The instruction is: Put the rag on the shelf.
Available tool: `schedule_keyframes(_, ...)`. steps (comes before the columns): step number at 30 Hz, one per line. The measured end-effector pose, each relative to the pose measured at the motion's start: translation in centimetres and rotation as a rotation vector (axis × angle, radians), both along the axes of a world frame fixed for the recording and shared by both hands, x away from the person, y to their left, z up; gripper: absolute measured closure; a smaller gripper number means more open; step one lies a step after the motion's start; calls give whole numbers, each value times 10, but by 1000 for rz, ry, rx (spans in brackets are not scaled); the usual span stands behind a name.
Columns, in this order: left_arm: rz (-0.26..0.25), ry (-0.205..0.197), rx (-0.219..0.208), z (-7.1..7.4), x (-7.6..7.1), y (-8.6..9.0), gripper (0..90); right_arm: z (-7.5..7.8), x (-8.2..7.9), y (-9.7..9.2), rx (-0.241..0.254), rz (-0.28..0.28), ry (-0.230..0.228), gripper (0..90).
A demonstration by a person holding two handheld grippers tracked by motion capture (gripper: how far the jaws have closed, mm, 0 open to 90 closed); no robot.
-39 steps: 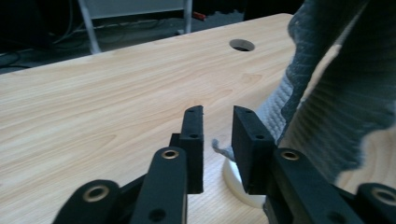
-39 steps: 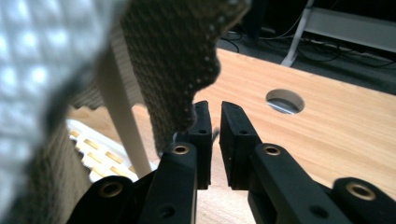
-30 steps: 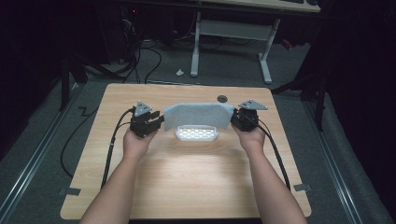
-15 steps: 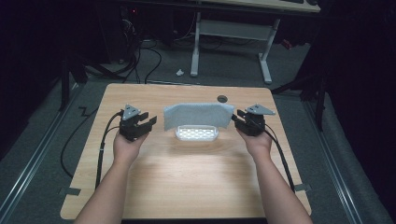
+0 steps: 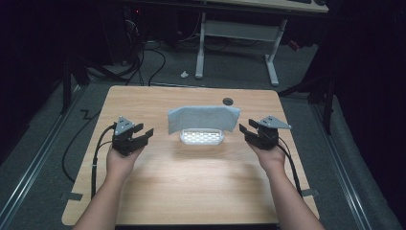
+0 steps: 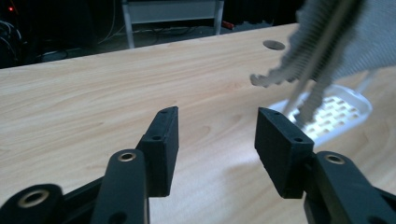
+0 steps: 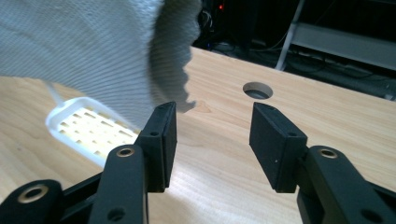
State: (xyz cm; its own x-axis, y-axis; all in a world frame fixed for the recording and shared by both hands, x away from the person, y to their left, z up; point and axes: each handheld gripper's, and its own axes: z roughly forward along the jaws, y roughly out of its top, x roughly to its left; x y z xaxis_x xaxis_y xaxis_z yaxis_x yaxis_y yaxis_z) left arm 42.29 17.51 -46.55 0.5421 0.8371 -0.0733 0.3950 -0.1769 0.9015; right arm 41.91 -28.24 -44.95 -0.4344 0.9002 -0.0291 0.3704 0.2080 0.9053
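Pale wood worktop [image 5: 191, 191]: grey cloth [image 5: 203, 118] draped over white rack [image 5: 202, 137] mid-rear, between 2 empty claws, left [image 5: 142, 134], right [image 5: 247, 130], both just spread, equally near.

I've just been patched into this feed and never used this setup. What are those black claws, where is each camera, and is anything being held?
No robot here: a person holds a two-jaw gripper in each hand. The high view looks down on a wooden table, with the left gripper and right gripper on either side. The other two cameras ride on the grippers and look along their black jaws. Between them a grey cloth hangs draped over a white slotted rack. Both pairs of jaws have just been opening and hold nothing; the cloth's edges hang close beside them.
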Motion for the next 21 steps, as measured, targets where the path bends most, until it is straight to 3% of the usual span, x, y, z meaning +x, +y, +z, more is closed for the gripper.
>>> schedule_keyframes(2,-16,-2,-4,0,-15,1,473,1,-10,1,-6,10,15,492)
schedule_keyframes(4,-18,-10,-9,-2,-32,2,472,1,-23,1,-8,26,-15,486)
schedule_keyframes(9,-64,21,-19,-12,-75,-5,470,-2,-61,6,-43,41,-17,438)
schedule_keyframes(13,-143,21,75,-19,-106,-32,450,-7,-92,14,-39,61,12,407)
schedule_keyframes(17,-203,80,76,-30,-118,-62,427,-21,-118,28,-62,79,35,393)
schedule_keyframes(20,-228,87,62,-49,-132,-81,448,-43,-132,38,-43,74,62,385)
schedule_keyframes(21,-259,111,96,-53,-132,-86,454,-55,-139,41,-35,77,76,422)
